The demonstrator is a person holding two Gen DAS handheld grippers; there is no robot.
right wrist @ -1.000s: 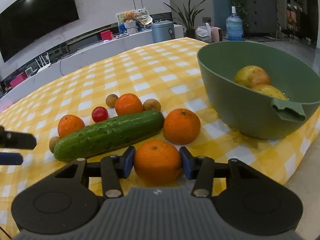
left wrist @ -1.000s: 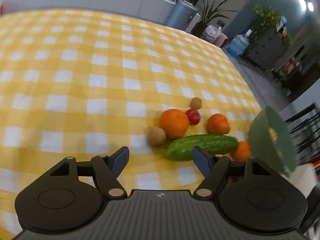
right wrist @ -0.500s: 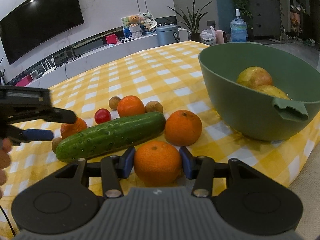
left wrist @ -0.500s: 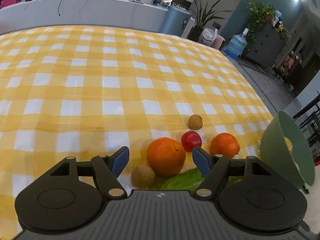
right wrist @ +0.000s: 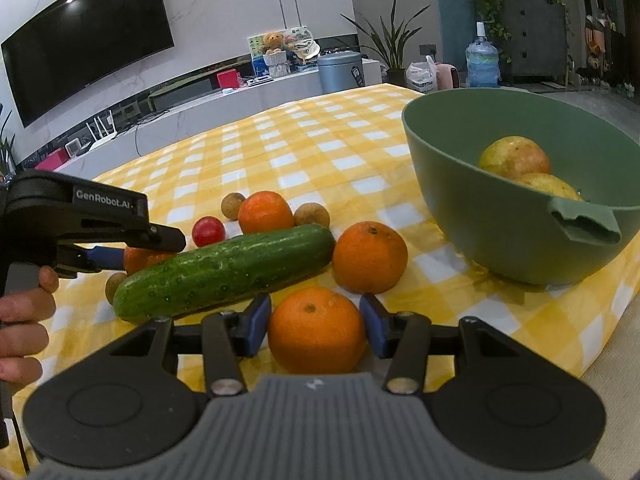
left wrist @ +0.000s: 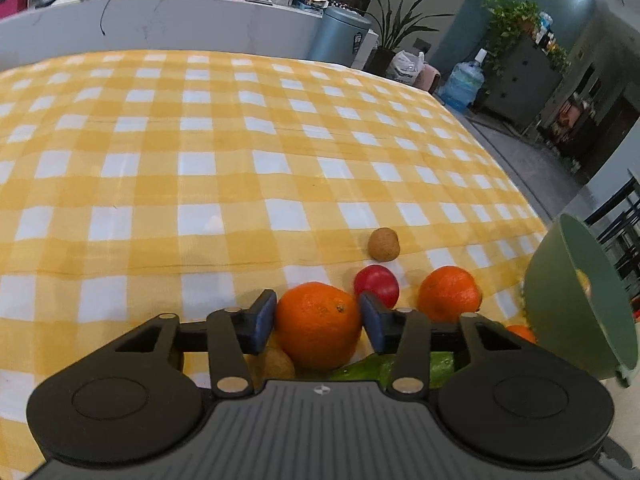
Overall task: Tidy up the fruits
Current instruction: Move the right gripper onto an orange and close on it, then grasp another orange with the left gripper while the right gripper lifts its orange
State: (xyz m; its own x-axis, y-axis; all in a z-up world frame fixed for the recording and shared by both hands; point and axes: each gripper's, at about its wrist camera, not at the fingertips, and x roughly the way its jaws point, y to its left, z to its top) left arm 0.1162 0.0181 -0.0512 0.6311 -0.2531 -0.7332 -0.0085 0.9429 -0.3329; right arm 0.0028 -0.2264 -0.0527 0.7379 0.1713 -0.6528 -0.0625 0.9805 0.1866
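My left gripper [left wrist: 318, 318] is shut on an orange [left wrist: 318, 326] at the left end of the fruit pile; it also shows in the right wrist view [right wrist: 120, 246]. My right gripper [right wrist: 316, 326] is shut on another orange [right wrist: 316, 330] near the table's front edge. A cucumber [right wrist: 224, 272] lies between them. Two more oranges [right wrist: 370, 256] [right wrist: 265, 212], a red tomato [right wrist: 208, 231] and small brown fruits [right wrist: 233, 205] lie around it. A green bowl [right wrist: 500, 216] with two yellow fruits [right wrist: 514, 158] stands at the right.
The yellow checked tablecloth [left wrist: 200, 160] stretches away behind the pile. The table edge runs just right of the bowl [left wrist: 580, 300]. A TV, a counter, plants and a water bottle stand in the background.
My left gripper has moved forward over the pile and closed around the orange. My right gripper has stayed shut on its orange, nearly still.
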